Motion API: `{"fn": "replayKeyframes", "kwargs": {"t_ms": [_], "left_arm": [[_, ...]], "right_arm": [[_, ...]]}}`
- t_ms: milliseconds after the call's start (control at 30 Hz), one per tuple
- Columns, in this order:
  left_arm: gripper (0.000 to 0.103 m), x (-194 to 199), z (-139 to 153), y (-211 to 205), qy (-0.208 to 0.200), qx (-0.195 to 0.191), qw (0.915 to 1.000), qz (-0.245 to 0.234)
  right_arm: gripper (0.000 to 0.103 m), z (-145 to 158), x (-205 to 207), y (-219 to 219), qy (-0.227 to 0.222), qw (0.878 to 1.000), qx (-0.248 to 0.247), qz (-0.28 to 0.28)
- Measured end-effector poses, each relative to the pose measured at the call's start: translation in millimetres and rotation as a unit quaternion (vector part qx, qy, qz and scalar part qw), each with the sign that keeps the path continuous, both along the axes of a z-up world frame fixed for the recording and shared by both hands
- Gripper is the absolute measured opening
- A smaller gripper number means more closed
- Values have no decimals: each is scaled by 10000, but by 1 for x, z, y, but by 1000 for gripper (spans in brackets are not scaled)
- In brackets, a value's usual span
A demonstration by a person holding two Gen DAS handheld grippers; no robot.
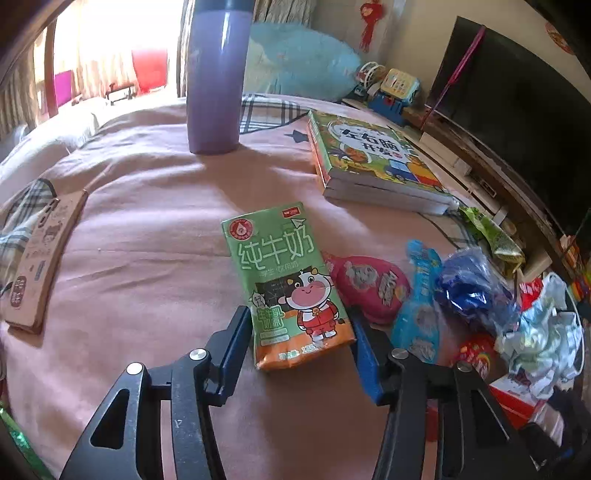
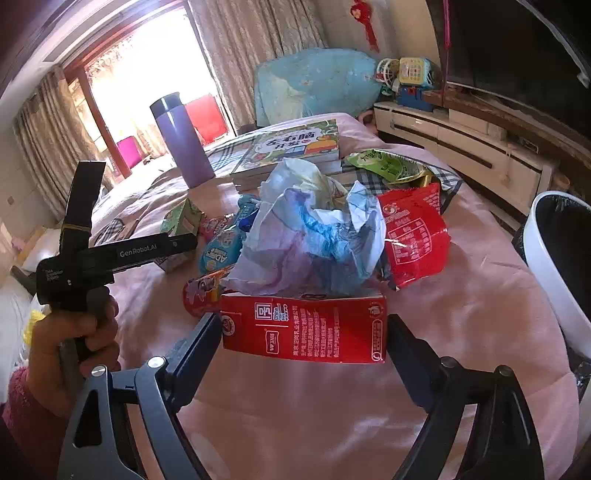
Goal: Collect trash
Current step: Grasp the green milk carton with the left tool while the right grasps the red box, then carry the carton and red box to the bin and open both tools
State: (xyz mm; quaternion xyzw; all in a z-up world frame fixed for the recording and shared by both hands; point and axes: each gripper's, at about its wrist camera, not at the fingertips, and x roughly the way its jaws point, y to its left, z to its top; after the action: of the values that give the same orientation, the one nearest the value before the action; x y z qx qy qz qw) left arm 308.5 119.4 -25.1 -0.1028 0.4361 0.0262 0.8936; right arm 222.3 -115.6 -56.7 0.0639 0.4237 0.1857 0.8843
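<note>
Here both tongs tilt downward: left tongs (image 1: 301, 332) clamp the milk carton (image 1: 286, 284), right tongs (image 2: 303, 332) gape.

— What sort of room is it?

— A bedroom or sitting room in strong daylight. A big window (image 2: 147, 66) in a reddish-brown frame is blown out white, with patterned beige curtains (image 2: 251, 55) hanging on either side.

— And the furniture?

— A broad surface under a pink bedspread (image 1: 147, 240) fills the foreground. Along the right wall runs a low cream TV cabinet (image 2: 461, 147) with a dark wooden top, carrying a large black television (image 1: 517, 103).

— Anything on the walls?

— Pale cream walls, with a red knot ornament (image 1: 371, 22) hanging near the corner. A light blue cushion (image 2: 317, 81) sits below it.
</note>
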Motion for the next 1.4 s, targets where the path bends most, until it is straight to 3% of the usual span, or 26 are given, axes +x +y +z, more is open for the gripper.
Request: {"fn": "replayKeyframes", "kwargs": {"t_ms": [400, 633, 933, 1400], "left_arm": [[51, -89, 26, -14, -286, -368, 9986, -263], [51, -117, 44, -52, -381, -490, 9946, -830], [51, -121, 53, -108, -382, -504, 9847, -1622], [51, -89, 53, -191, -332, -409, 9689, -2417]], "right_arm": [[89, 17, -47, -38, -138, 9985, 500, 148], [89, 27, -69, -76, -271, 9967, 753, -141], [89, 32, -77, -139, -407, 9922, 895, -765], [88, 39, -64, -215, -531, 9839, 1039, -1355]]}}
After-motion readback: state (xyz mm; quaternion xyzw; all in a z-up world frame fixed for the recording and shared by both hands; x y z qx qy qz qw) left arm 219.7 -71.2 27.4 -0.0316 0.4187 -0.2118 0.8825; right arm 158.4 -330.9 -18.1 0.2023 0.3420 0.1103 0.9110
